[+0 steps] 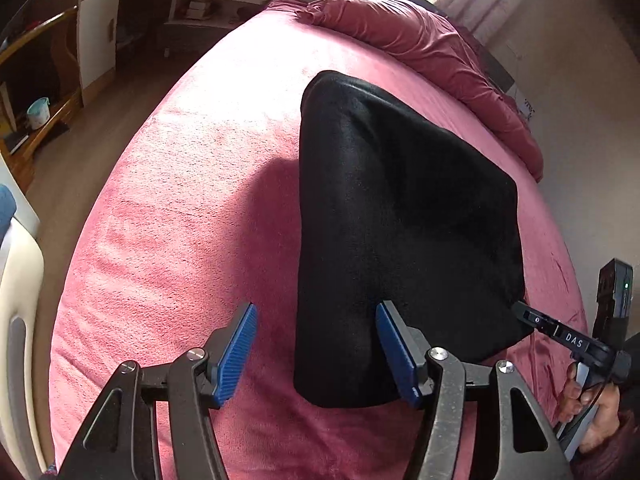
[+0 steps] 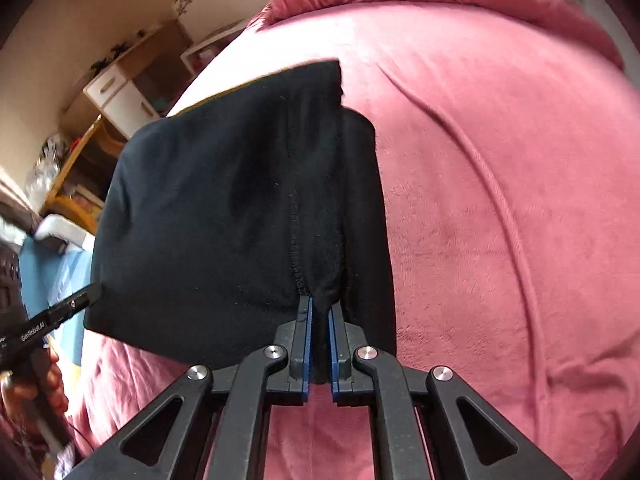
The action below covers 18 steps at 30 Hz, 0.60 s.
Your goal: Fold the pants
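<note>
The black pants (image 1: pixel 400 220) lie folded into a thick pad on the pink bed cover (image 1: pixel 180 200). My left gripper (image 1: pixel 316 344) is open, its blue pads (image 1: pixel 236 352) spread at the pad's near left corner, one pad over the cloth, one over the bed. My right gripper (image 2: pixel 319 320) is shut on a bunch of the pants' near edge (image 2: pixel 240 220) by a seam. The right gripper also shows in the left wrist view (image 1: pixel 520 308) at the pad's right corner. The left gripper's finger tip (image 2: pixel 94 292) touches the pad's left corner in the right wrist view.
A crumpled dark pink blanket (image 1: pixel 420 48) lies along the far side of the bed. White cabinets (image 1: pixel 100 20) and wooden shelves (image 1: pixel 36 80) stand beyond the bed's left edge. A long crease (image 2: pixel 480 168) runs across the cover to the right of the pants.
</note>
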Each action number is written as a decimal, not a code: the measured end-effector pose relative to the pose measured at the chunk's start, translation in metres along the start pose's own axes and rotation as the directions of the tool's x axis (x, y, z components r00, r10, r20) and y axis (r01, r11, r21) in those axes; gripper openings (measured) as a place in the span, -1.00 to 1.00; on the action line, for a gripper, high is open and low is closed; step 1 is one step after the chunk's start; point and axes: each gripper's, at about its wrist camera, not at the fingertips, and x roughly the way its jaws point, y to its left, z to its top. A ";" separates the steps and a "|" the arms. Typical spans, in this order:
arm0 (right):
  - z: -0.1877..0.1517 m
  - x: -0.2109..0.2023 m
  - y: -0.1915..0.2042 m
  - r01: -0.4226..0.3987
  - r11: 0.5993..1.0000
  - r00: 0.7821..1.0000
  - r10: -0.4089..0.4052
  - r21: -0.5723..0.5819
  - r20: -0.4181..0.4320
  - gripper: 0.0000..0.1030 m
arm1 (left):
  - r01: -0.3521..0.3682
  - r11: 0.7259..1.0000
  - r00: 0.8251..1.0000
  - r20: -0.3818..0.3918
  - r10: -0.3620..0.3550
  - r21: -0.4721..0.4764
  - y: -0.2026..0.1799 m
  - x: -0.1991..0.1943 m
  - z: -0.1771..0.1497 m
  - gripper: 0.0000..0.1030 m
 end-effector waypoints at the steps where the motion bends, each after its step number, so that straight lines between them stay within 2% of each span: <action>1: -0.001 -0.002 0.001 0.003 1.000 1.000 -0.003 -0.002 0.001 -0.87 | -0.002 1.000 1.000 0.007 0.002 -0.009 0.000 -0.002 -0.001 0.24; 6: -0.002 -0.012 0.009 0.015 1.000 1.000 -0.015 0.007 0.022 -0.83 | -0.025 1.000 0.999 0.037 0.025 0.006 -0.008 -0.017 -0.008 0.20; 10: -0.010 -0.024 0.013 0.029 1.000 0.999 -0.029 0.005 0.043 -0.67 | -0.051 0.997 0.996 0.081 0.046 0.061 -0.022 -0.036 -0.018 0.20; 14: -0.016 -0.032 0.026 0.058 0.998 0.996 -0.057 -0.004 0.068 -0.40 | -0.073 0.991 0.990 0.130 0.058 0.110 -0.040 -0.054 -0.027 0.20; 18: -0.024 -0.040 0.031 0.083 0.996 0.992 -0.082 -0.011 0.091 -0.32 | -0.087 0.987 0.984 0.169 0.064 0.134 -0.048 -0.065 -0.032 0.20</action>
